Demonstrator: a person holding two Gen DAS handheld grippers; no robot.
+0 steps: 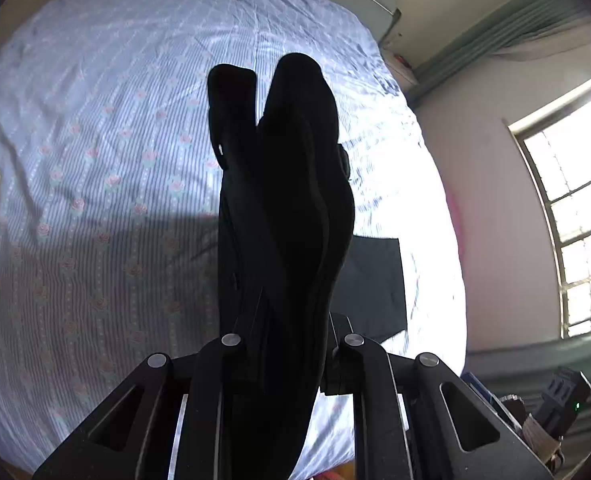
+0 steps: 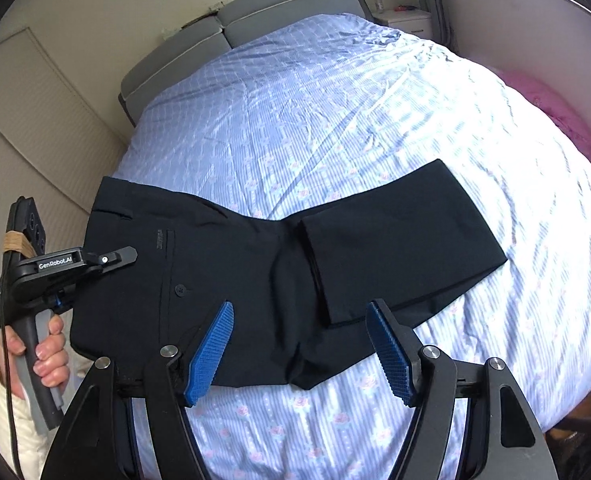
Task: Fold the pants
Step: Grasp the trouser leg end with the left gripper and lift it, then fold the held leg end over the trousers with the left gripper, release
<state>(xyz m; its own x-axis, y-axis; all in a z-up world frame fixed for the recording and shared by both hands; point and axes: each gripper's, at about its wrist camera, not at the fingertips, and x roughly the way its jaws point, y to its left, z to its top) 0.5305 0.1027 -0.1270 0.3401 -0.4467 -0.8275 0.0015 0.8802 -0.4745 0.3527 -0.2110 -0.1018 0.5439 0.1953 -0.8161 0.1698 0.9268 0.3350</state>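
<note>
Left claw (image 2: 129,256): seen from the right wrist view at the left edge, held up by a hand (image 2: 49,354) around its grey handle; its jaws are drawn narrow, almost together.
Left claw, own view: the fingers (image 1: 231,120) show only as dark silhouettes against the bright bed; whether cloth sits between them cannot be told there.
Right claw (image 2: 299,344): jaws stand wide apart, blue ribbed pads (image 2: 211,354) facing each other, nothing pinched between them.
Pants (image 2: 255,276): dark, lying flat on the bed just ahead of the right claw; the seat and crotch lie between and beyond its two pads.
Waistband: toward the left claw, which is in front of that end of the pants; contact cannot be told.
Legs: folded back, the doubled leg panel lying ahead and to the right of the right claw.
Bed (image 2: 315,120): pale blue striped sheet with small pink flowers, spreading well beyond both claws.
Headboard (image 2: 255,16): grey, far ahead of the right claw.
Window (image 1: 575,216): bright, off to the right of the left claw.
</note>
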